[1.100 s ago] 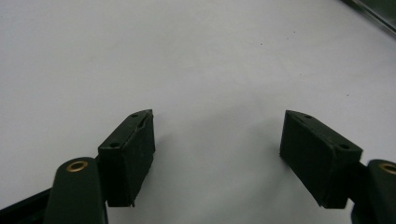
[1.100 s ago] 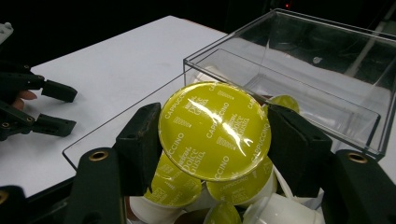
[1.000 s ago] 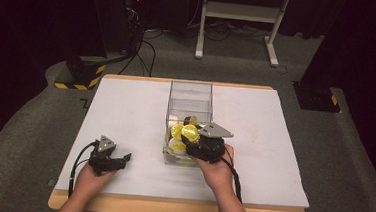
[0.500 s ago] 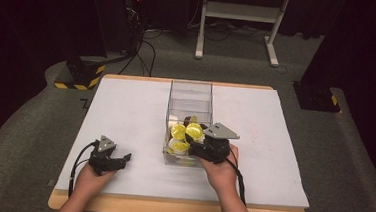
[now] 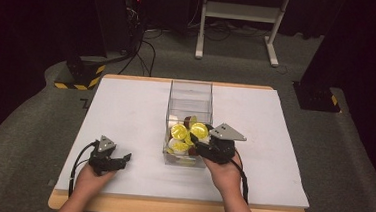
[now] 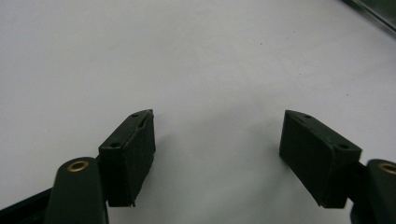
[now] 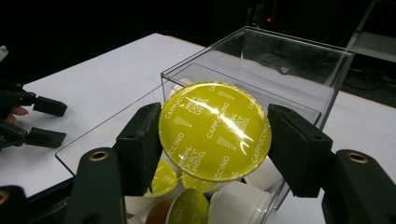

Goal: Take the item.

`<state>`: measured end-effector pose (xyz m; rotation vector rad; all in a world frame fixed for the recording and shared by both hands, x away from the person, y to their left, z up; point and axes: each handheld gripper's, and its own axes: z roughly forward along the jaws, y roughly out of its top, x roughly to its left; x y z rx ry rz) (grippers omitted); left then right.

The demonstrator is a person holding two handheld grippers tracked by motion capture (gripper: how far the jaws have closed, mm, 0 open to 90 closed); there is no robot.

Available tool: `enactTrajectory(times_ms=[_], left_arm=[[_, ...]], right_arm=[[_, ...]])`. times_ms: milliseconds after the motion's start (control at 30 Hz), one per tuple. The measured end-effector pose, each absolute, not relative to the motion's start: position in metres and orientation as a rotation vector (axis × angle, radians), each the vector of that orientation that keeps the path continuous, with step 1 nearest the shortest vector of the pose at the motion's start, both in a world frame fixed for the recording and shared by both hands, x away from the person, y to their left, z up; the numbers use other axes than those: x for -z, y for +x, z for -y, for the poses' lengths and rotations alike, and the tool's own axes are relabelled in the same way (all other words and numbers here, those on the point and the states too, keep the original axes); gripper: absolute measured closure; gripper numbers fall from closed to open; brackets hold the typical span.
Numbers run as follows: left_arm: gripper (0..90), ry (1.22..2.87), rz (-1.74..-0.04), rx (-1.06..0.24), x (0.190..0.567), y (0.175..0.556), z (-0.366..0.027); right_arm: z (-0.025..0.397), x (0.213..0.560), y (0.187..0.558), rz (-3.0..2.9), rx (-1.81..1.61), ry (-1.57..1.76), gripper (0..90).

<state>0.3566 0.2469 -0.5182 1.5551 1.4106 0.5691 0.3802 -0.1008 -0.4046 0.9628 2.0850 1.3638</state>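
Note:
A clear plastic box (image 5: pixel 191 84) stands mid-table, its near end filled with several coffee capsules (image 5: pixel 178 132), most with yellow lids. My right gripper (image 5: pixel 198 138) is at the box's near right corner, shut on a yellow-lidded capsule (image 5: pixel 199 130). In the right gripper view this capsule (image 7: pixel 215 130), printed "Cappuccino", sits between the two pads (image 7: pixel 140 144) just above the pile in the box (image 7: pixel 299 60). My left gripper (image 5: pixel 122 161) rests low on the table at the near left, open with nothing in it; its gap (image 6: pixel 217 149) frames bare white tabletop.
A white sheet covers the table (image 5: pixel 126 106), with a wooden front edge (image 5: pixel 178 209). The box's far half holds nothing. My left gripper (image 7: pixel 46 121) lies well to the box's left. Dark floor, cables and a white frame (image 5: pixel 242 12) lie beyond.
My right gripper has drifted slightly right and up with the yellow capsule in it. The left gripper has stayed put.

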Motion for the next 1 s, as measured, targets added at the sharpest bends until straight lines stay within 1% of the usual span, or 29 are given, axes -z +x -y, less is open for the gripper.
enactTrajectory(times_ms=[1000], left_arm=[[27.0, 1.557, -1.411, -0.568, 0.518, 0.357, -0.247]], right_arm=[[0.14, 0.396, 0.381, -2.003, -1.346, 1.055, 38.5]])
